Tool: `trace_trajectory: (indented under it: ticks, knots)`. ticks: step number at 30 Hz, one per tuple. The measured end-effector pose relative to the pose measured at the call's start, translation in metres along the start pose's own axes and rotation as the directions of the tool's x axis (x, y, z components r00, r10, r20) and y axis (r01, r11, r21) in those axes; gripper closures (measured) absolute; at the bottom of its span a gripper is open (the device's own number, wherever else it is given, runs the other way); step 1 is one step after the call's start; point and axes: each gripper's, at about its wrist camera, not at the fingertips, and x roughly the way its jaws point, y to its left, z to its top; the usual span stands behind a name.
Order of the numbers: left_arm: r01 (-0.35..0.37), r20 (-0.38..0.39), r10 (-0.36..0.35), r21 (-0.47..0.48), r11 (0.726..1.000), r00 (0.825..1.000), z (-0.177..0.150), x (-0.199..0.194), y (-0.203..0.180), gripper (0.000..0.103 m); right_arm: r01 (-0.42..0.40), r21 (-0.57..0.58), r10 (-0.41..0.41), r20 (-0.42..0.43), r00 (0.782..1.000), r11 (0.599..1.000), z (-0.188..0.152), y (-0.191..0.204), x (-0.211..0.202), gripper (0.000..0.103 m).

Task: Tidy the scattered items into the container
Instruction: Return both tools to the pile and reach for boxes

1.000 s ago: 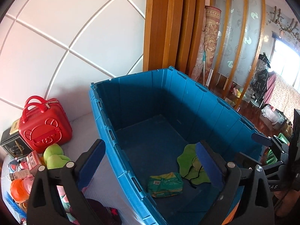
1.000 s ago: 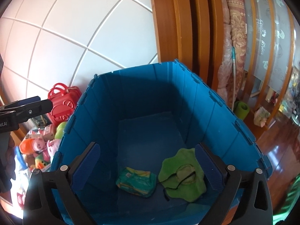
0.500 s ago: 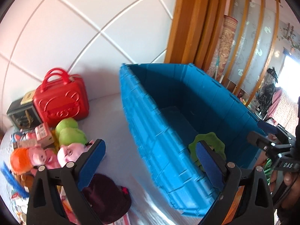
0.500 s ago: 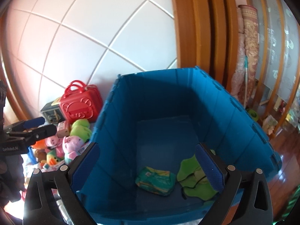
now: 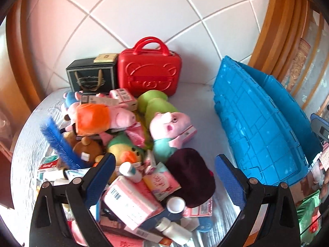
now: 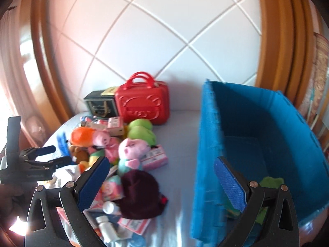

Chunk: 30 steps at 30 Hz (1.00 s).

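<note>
A blue crate [image 5: 263, 121] stands at the right; in the right wrist view [image 6: 257, 144] a green hat [image 6: 271, 182] lies inside it. Left of it is a pile of scattered items: pig plush toys [image 5: 170, 123], a dark maroon hat [image 5: 191, 177], pink boxes [image 5: 131, 201], small white bottles [image 5: 174, 228] and a blue brush [image 5: 59, 142]. My left gripper [image 5: 164, 177] is open and empty, hovering over the near part of the pile. My right gripper [image 6: 162, 181] is open and empty, between the pile and the crate wall.
A red case [image 5: 150, 74] and a black box [image 5: 92, 78] stand against the white tiled wall behind the pile. Wooden posts [image 6: 275, 30] rise behind the crate. The left gripper also shows at the left in the right wrist view [image 6: 49, 156].
Both grippers have swung left from over the crate toward the pile. The left one has dropped close above the pile. Both stay open and empty.
</note>
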Motion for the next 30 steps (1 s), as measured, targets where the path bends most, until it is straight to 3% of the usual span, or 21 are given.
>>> trace_trajectory:
  ticks: [10,19,27,30]
  knots:
    - [-0.058,-0.054,0.055,-0.057,0.997,0.997,-0.038,-0.008,0.091,0.005,-0.08,-0.088,0.07,-0.106,0.992,0.993,-0.02,0.107,0.048,0.0]
    - [-0.075,-0.117,0.07,-0.037,0.996,0.991,-0.068,0.01,0.142,0.005,-0.113,-0.132,0.084,-0.208,0.975,0.985,-0.055,0.168,0.09,0.0]
    - [-0.048,-0.226,0.044,-0.013,0.999,0.973,-0.103,0.053,0.176,0.005,-0.182,-0.213,0.101,-0.344,0.934,0.96,-0.11,0.222,0.146,0.0]
    - [-0.045,-0.264,0.039,-0.016,0.999,0.964,-0.114,0.071,0.187,0.005,-0.191,-0.29,0.065,-0.393,0.917,0.938,-0.136,0.246,0.17,0.0]
